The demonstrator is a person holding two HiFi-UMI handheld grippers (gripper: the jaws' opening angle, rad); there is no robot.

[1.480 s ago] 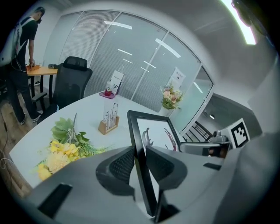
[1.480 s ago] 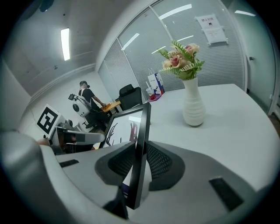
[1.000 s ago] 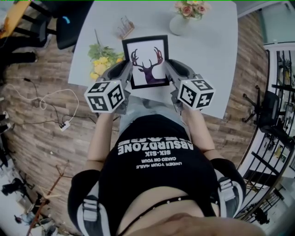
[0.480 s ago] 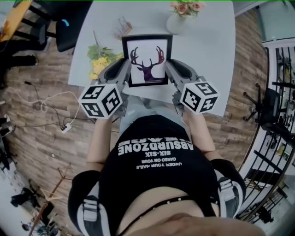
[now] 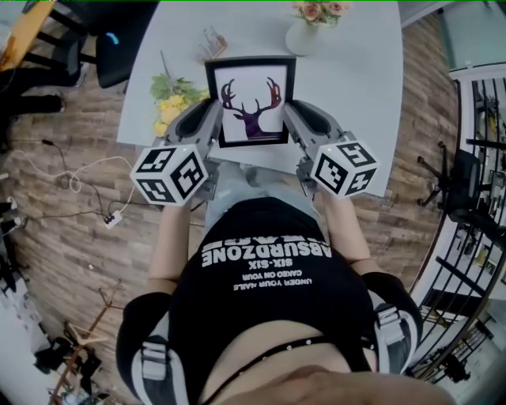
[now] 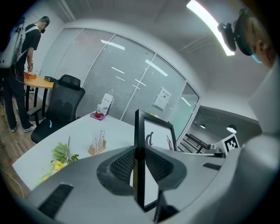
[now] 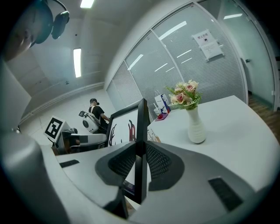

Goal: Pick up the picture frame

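The left gripper [image 6: 139, 162] pinches its ribbed black pads narrowly on the nine o'clock edge of the picture frame [image 5: 251, 101], a thin black rectangle around a glossy deer print. The right gripper [image 7: 140, 159] likewise clamps the three o'clock edge, over the smooth pale table [image 5: 356, 71].

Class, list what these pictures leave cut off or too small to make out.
Head view: the flowers in the white vase are cut off by the top edge.
Head view: what the small holder beyond the picture frame contains is too small to tell.
Right gripper view: print on the wall notice is too small to read.
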